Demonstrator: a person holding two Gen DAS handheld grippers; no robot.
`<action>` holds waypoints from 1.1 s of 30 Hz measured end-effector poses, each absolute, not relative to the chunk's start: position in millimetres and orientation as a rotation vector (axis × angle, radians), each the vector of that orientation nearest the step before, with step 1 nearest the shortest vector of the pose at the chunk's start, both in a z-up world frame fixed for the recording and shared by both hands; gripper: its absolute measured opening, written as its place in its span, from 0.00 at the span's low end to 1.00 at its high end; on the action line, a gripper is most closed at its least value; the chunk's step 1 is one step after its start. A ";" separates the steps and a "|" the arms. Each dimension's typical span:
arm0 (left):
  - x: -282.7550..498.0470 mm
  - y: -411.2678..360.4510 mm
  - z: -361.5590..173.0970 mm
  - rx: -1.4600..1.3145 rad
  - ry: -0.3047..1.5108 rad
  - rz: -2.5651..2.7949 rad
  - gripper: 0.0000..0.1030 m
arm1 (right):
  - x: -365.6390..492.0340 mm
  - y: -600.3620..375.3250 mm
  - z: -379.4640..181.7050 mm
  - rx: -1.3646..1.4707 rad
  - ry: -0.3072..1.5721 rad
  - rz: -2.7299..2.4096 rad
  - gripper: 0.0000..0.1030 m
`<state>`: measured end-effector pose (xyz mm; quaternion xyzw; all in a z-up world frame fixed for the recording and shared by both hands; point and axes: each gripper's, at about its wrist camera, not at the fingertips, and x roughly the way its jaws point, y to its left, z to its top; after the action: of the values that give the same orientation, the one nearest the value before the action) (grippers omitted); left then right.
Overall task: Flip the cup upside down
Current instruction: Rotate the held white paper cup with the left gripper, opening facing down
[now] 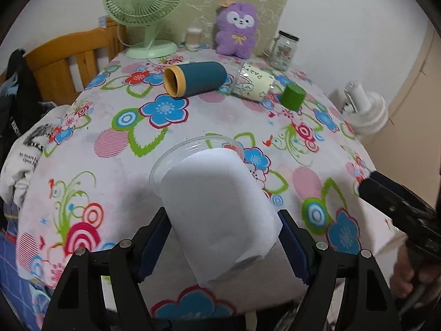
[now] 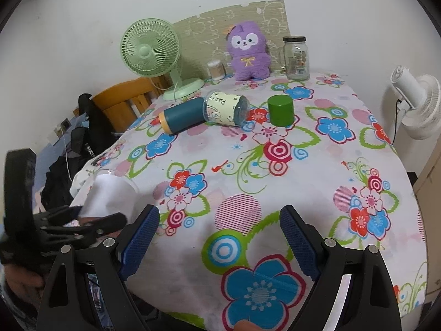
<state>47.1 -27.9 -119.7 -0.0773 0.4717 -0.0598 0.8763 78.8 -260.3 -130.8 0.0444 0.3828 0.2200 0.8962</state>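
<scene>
The left gripper [image 1: 223,237] is clamped on the white cup [image 1: 217,207], tilted above the table's [image 2: 344,165] near edge. The right gripper's [image 2: 219,237] jaws stand apart, holding nothing.

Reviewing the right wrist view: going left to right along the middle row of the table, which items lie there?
Teal tumbler on its side → clear labelled cup on its side → green cup standing rim down.

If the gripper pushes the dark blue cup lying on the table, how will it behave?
The blue cup lies on its side and is round, so it probably rolls. The cloth may slow it. It touches the clear cup, likely nudging it.
</scene>
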 end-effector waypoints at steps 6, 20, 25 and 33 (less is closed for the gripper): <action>37.6 -24.7 -113.4 -0.113 1.056 -0.171 0.77 | 74.1 -254.0 -129.9 0.093 0.790 0.474 0.88; 27.4 -30.8 -129.8 -0.058 0.854 -0.134 0.77 | 69.1 -252.4 -128.9 0.094 0.784 0.476 0.88; 28.3 -37.6 -168.1 -0.023 0.774 -0.085 0.77 | 65.7 -249.0 -133.0 0.080 0.802 0.469 0.88; 7.1 -47.7 -175.1 0.001 0.606 0.006 1.00 | 69.6 -254.5 -136.8 0.089 0.809 0.449 0.88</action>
<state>7.1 -47.7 -175.1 0.0005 0.2983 0.0027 0.9545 69.6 -254.5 -136.8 0.0431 0.3903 0.2165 0.8938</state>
